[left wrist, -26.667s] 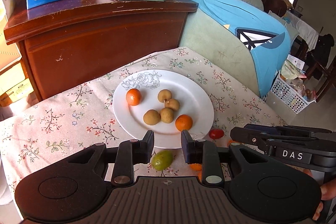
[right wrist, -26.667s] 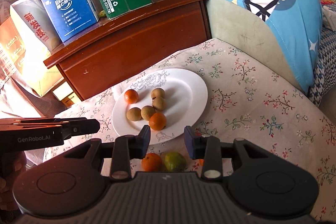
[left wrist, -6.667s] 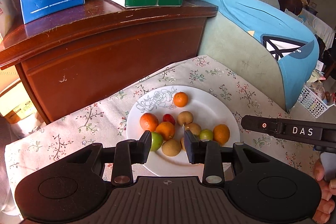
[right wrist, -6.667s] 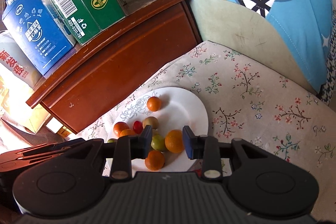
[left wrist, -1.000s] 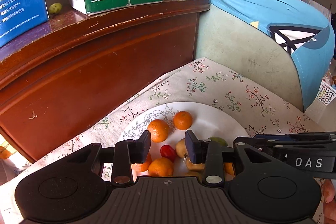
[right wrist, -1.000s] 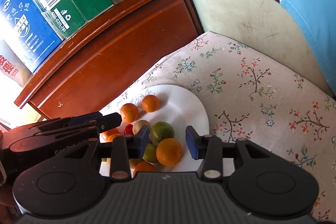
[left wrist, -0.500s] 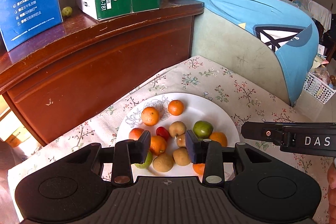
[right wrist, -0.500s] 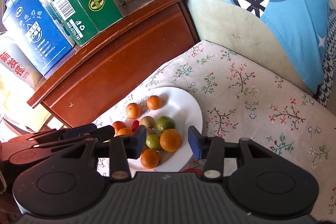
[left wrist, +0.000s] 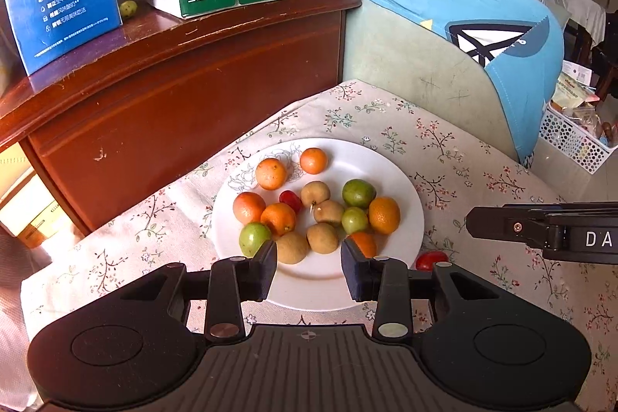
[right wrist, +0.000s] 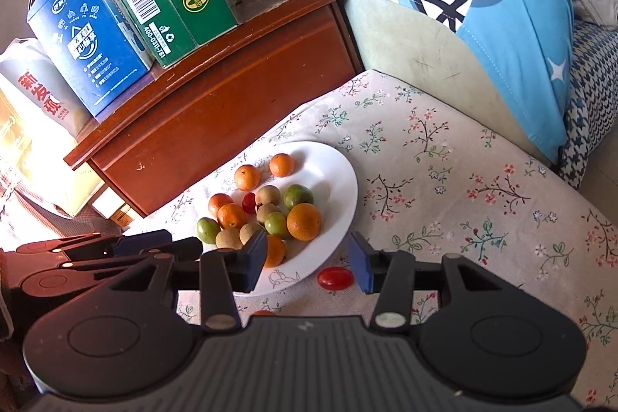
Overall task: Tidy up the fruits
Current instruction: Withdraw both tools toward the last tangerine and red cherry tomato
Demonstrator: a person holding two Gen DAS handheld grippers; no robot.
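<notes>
Left gripper (left wrist: 309,263) hovering over plate (left wrist: 409,188) near edge, fingers slightly spread, gripping nothing. Fruits (left wrist: 328,211) piling at plate centre so none roll off. Right gripper (right wrist: 307,261) spreading wider just now, empty, lining up on red tomato (right wrist: 335,277) lying on cloth (right wrist: 463,180) at plate's 5 o'clock, probably last stray.

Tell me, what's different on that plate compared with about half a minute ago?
The white plate has filled up: oranges, green fruits and a small red one joined the first few. The right hand-held gripper has just been opening, with nothing between its jaws. One red tomato lies on the cloth beside the plate. The plate and the boxes stayed put.
</notes>
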